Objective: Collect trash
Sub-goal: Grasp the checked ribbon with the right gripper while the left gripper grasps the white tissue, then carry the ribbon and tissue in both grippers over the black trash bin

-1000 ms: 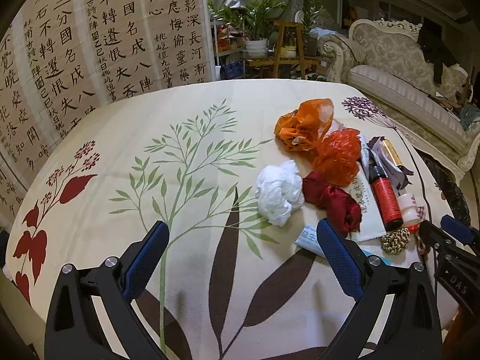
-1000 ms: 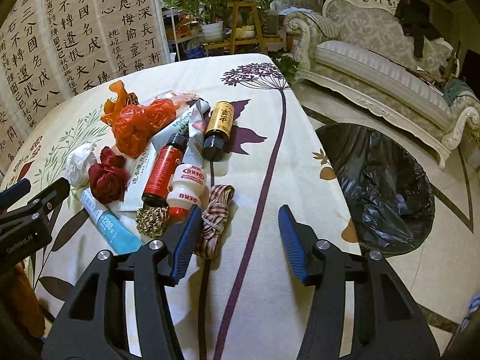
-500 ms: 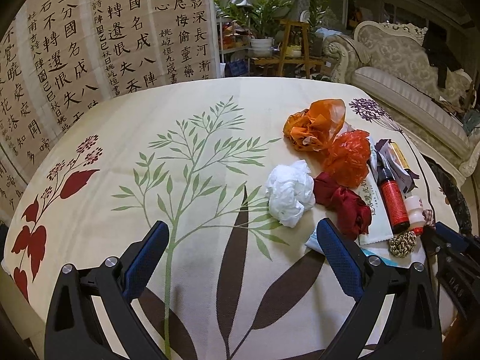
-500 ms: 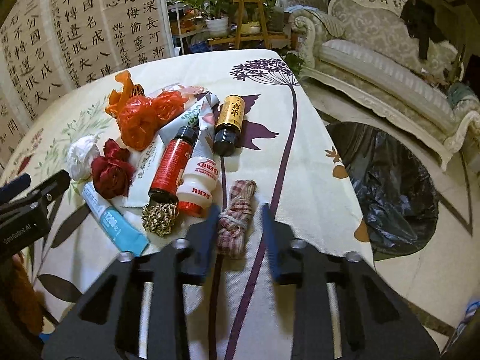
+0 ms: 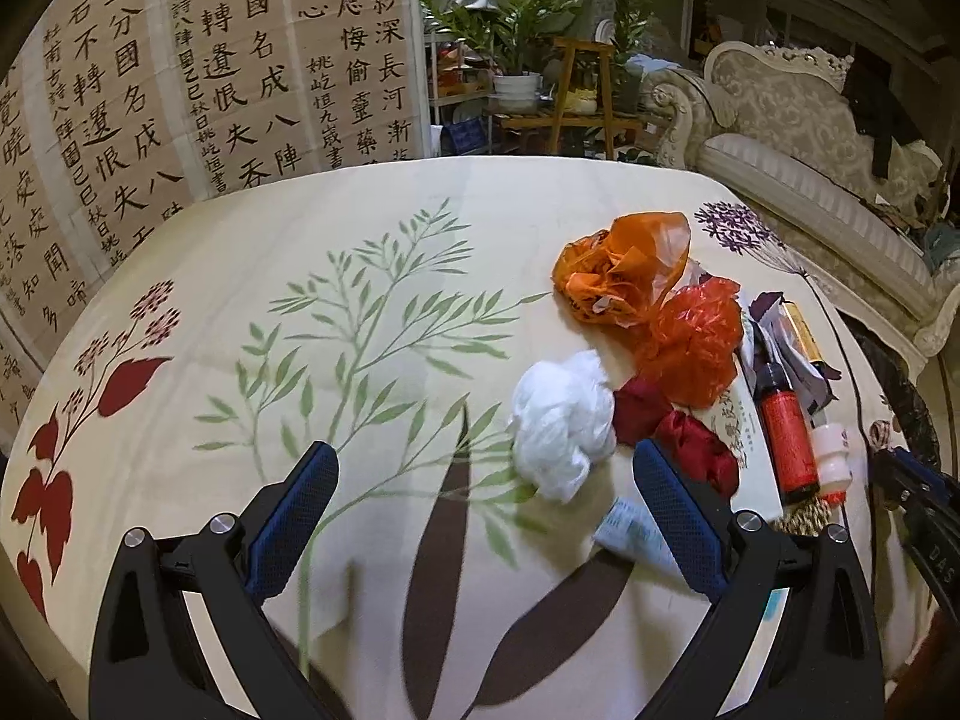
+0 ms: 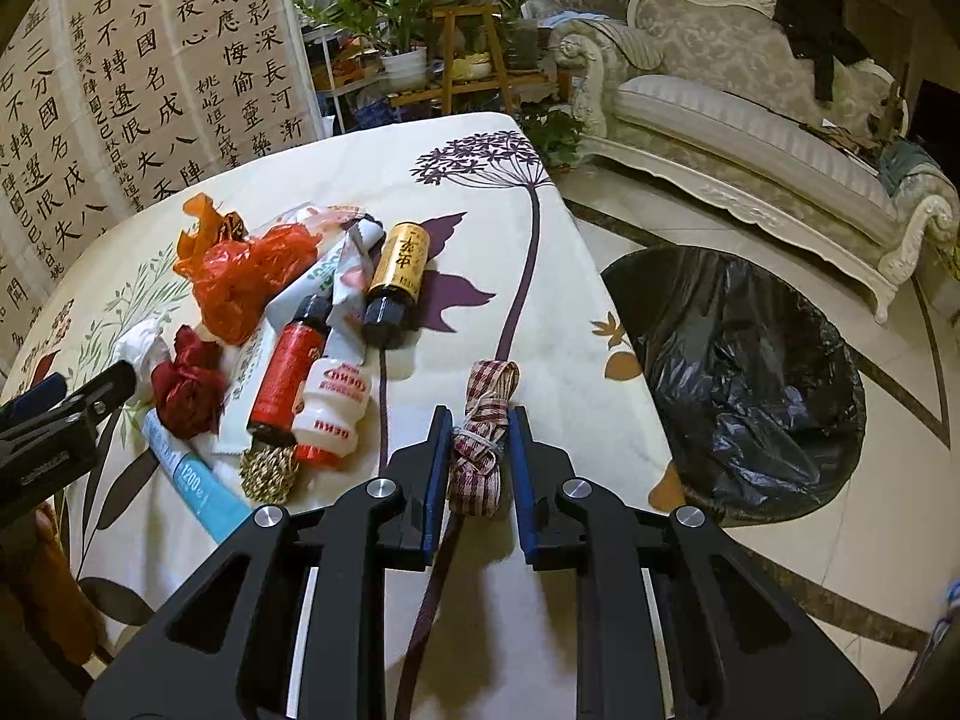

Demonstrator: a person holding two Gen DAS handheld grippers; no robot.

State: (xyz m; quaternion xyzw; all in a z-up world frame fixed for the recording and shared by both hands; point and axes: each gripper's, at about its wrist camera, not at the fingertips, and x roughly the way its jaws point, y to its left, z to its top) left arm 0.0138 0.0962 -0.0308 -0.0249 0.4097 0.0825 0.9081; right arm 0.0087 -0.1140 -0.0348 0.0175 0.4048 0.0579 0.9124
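The right hand-held gripper point(image 6: 479, 450) pinches the checked ribbon bundle point(image 6: 483, 435), seemingly gripped, at lower centre. The left hand-held gripper point(image 5: 486, 516) gapes wide, holding nothing, over the surface point(image 5: 360, 228).

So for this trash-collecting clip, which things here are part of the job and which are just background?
Job:
right gripper, closed on the checked ribbon bundle
left gripper, open
black-lined bin
orange bags, white wad, dark red wad, red bottle, gold bottle, white bottle, tube

Background:
sofa
calligraphy screen
potted plants
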